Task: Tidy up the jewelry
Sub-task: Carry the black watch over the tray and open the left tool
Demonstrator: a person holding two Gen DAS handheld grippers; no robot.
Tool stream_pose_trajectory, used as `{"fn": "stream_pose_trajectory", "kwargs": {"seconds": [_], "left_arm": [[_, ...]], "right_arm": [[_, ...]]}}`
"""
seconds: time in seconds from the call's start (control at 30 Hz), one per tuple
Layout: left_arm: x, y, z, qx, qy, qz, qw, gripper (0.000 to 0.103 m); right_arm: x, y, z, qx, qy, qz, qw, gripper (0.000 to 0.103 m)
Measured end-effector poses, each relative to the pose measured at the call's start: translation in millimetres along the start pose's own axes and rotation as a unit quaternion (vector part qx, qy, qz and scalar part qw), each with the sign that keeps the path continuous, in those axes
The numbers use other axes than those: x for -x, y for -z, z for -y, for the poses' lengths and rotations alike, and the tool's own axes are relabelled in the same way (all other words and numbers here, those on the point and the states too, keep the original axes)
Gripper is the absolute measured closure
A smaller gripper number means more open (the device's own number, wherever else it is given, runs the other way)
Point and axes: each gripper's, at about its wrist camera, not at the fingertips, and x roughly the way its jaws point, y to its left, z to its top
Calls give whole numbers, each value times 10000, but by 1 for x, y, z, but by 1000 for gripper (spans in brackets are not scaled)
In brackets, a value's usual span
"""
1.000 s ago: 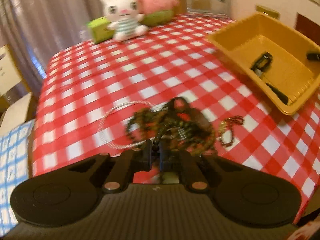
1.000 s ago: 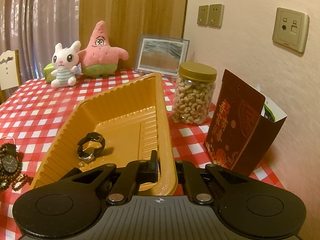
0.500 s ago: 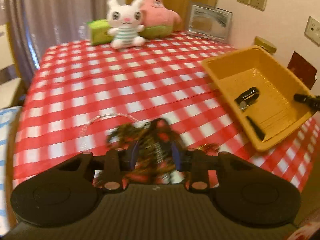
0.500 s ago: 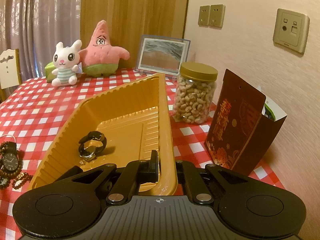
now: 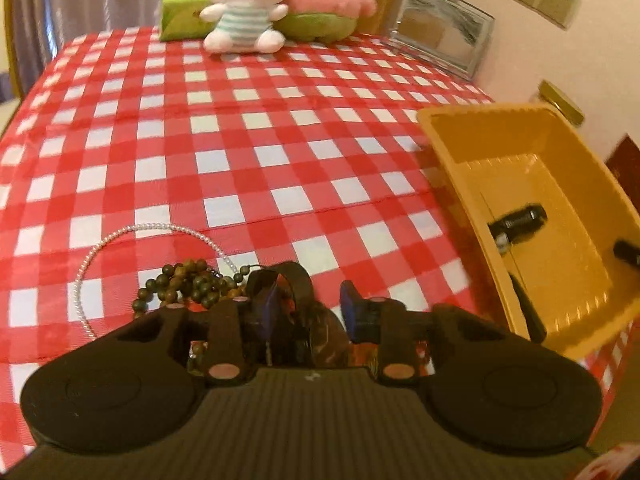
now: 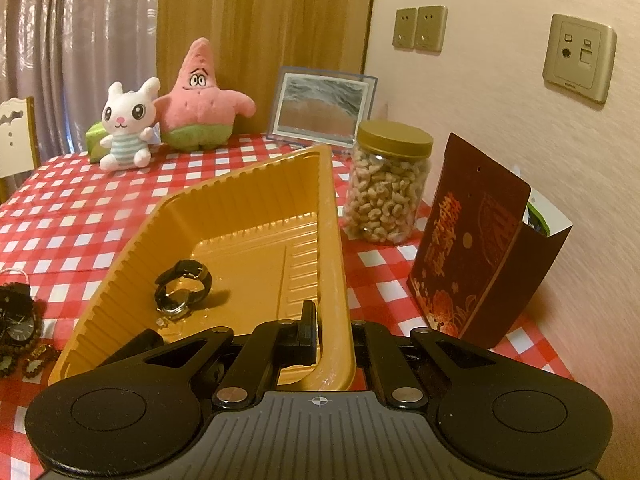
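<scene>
Checked table (image 5: 240, 152): one watch (image 6: 182, 286) lies in tray (image 6: 224, 200), gripped by right gripper (image 6: 332, 334); left gripper (image 5: 308, 304), spread, straddles remaining pile (image 5: 188, 280).

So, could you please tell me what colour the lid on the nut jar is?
Gold; the jar lid shows best in the right wrist view.

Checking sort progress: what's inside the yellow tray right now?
One black-strap watch lies on the floor of the yellow tray. The right gripper clamps the tray's near wall, and its body hides the near corner, so anything there can't be seen.
</scene>
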Motion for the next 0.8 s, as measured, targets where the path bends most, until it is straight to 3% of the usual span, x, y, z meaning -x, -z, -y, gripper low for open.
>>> {"fn": "stream_pose_trajectory", "kwargs": {"seconds": [0.07,0.2,0.43,0.8], "left_arm": [[-3,-3,-2,113,11,-14,9999,92],[5,-5,-7,246,148,44,9996,100],[31,-7,-13,452,456,283,9975,102],[72,-17,9,219,683,678,9951,103]], "right_arm": [[0,0,0,3,0,0,10000,99],[0,0,-1,0,-3,4,10000,99],[0,0,-1,15,-23,18,10000,99],[3,2,-3,54,-77,55,9999,98]]}}
